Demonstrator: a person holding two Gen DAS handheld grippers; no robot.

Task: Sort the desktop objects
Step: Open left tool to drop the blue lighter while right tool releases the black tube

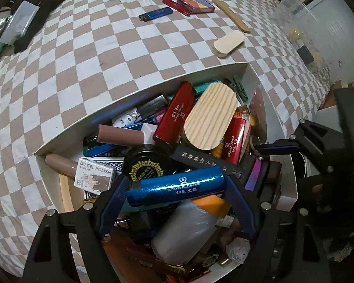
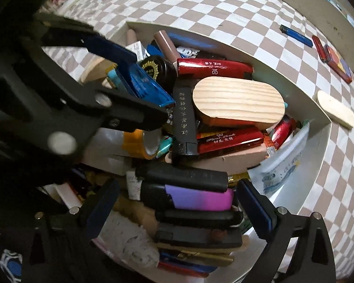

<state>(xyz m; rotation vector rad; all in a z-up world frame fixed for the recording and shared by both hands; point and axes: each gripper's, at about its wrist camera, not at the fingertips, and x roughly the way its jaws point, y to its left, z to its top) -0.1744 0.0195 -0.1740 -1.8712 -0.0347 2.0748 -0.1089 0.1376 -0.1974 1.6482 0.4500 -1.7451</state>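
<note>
Clamping left gripper (image 1: 174,186) on blue lighter (image 1: 177,185); right gripper (image 2: 177,202) spread wide, empty, around purple lighter (image 2: 200,199). Box (image 1: 139,89) crammed, mostly unsorted. Few sorted lighters (image 1: 156,14) at 12 o'clock on cloth (image 1: 82,54).

Both grippers are matte black plastic frames with triangular cut-outs and round silver screw heads. The left gripper (image 1: 174,188) and the right gripper (image 2: 177,198) each carry ribbed blue pads (image 2: 257,205) on their two fingers.
</note>
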